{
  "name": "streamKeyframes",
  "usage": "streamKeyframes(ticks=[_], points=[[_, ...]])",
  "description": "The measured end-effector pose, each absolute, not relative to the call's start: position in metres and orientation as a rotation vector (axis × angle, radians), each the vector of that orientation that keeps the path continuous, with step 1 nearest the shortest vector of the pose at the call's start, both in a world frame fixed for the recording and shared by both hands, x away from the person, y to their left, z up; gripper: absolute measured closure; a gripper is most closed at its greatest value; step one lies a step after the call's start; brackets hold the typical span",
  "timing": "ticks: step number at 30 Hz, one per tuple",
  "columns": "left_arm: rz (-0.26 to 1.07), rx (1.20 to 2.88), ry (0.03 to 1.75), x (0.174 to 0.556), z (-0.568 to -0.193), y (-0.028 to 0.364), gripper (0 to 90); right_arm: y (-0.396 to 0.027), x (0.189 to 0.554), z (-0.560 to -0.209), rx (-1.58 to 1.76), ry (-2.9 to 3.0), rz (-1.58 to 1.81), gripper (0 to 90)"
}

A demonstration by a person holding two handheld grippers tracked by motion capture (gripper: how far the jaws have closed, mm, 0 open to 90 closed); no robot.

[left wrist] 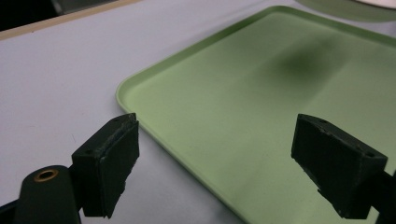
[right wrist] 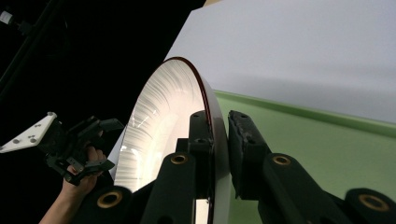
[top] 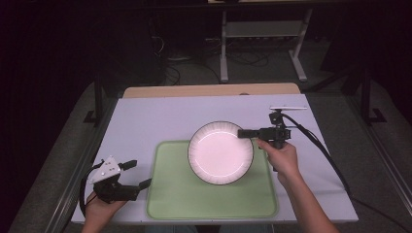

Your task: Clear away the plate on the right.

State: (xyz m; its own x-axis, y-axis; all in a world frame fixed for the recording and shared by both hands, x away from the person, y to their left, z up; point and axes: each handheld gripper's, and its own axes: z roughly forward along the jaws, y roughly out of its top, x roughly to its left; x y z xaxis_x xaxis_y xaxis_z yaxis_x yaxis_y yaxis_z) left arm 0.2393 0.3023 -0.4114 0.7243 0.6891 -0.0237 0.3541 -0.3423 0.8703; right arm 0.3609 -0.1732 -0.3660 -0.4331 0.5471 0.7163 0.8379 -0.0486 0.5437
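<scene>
A white ribbed plate (top: 219, 154) with a thin dark rim hangs over the far part of a pale green tray (top: 214, 199). My right gripper (top: 242, 132) is shut on the plate's right rim. In the right gripper view the two jaws clamp that rim (right wrist: 218, 135), one pad inside the plate (right wrist: 156, 126) and one under it. The plate casts a soft shadow on the tray (left wrist: 261, 107). My left gripper (top: 139, 174) rests open beside the tray's left edge, nothing between its jaws (left wrist: 215, 140). The plate's underside (left wrist: 355, 5) shows at the top right of the left gripper view.
The tray (right wrist: 327, 154) lies on a pale table (top: 160, 121) whose wooden far edge (top: 209, 90) borders dark floor with stand legs and cables. The right gripper's cable (top: 320, 145) trails over the table's right side. The other hand's gripper (right wrist: 77, 144) shows beyond the plate.
</scene>
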Motion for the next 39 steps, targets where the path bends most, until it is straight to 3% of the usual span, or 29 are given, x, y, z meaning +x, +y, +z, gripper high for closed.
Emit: streamKeyframes(ticks=[28,39], points=[[0.436,1.956,0.801,0.239,-0.411,0.303,15.0,-0.132,0.356,-0.418,-1.516,-2.016,-1.343,78.8],[0.436,1.955,0.800,0.239,-0.411,0.303,15.0,-0.135,0.352,-0.433,-1.557,-1.987,-1.313,79.4]])
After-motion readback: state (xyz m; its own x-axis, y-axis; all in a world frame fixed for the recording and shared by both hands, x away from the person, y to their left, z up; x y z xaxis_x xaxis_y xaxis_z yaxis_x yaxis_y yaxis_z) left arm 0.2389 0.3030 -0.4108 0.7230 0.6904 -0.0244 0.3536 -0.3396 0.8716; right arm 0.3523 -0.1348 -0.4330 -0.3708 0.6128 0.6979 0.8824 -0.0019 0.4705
